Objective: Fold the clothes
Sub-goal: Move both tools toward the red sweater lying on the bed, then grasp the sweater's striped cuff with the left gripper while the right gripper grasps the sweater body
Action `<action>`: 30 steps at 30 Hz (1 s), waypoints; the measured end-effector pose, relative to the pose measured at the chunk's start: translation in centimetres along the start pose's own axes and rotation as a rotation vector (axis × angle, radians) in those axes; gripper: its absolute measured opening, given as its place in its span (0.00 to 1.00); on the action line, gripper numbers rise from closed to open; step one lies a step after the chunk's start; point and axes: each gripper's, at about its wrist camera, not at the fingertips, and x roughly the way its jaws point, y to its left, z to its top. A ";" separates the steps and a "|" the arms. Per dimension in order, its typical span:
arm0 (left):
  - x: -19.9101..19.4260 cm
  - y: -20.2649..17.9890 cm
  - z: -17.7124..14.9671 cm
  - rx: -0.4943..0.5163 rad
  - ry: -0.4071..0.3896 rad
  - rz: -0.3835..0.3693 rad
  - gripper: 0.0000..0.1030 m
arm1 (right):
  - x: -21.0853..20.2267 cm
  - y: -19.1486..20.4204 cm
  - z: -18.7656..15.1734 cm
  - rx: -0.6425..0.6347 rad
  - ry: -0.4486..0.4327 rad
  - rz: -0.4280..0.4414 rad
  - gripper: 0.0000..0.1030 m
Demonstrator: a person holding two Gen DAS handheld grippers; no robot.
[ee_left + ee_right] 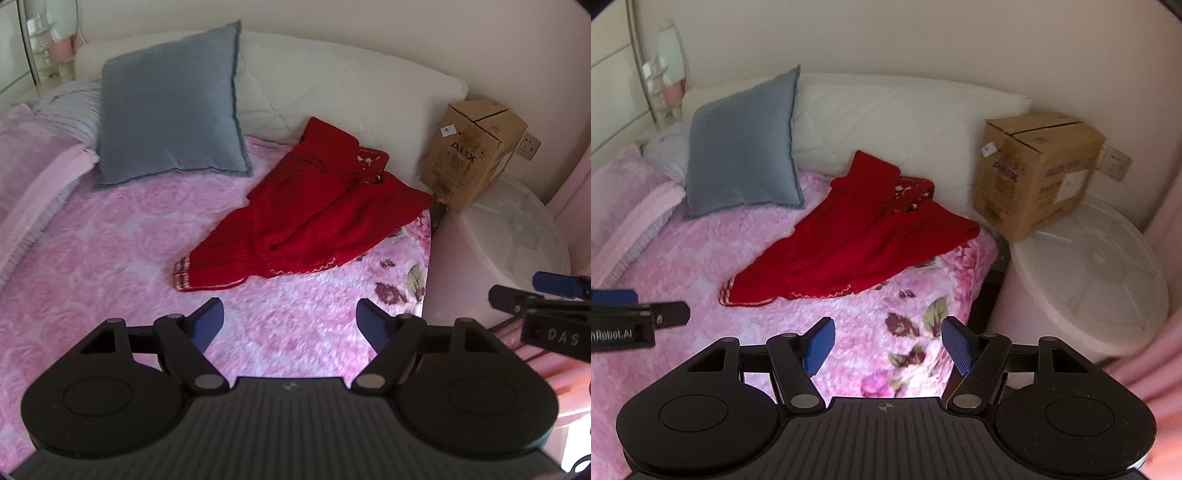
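Both the left gripper and right gripper stand wide and empty; each should take a hem corner of the crumpled red sweater and spread it flat on the bed.

A red knitted garment with a patterned white-and-red hem band lies rumpled on the pink floral blanket — partly folded over itself, one edge lapped across the rest. Its collar end points toward the white headboard cushion behind the blanket; its hem end spreads toward the blanket's near side — close to the blanket's right edge.
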 end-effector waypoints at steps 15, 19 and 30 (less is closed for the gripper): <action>15.4 2.8 3.4 -0.144 0.213 0.041 0.74 | 16.1 -3.0 4.9 -0.181 0.135 0.016 0.66; 18.5 4.2 3.2 -0.193 0.257 0.061 0.74 | 19.8 -3.0 4.9 -0.229 0.170 0.029 0.66; 25.4 7.8 2.7 -0.386 0.323 0.086 0.74 | 27.8 -2.4 3.7 -0.484 0.214 -0.024 0.66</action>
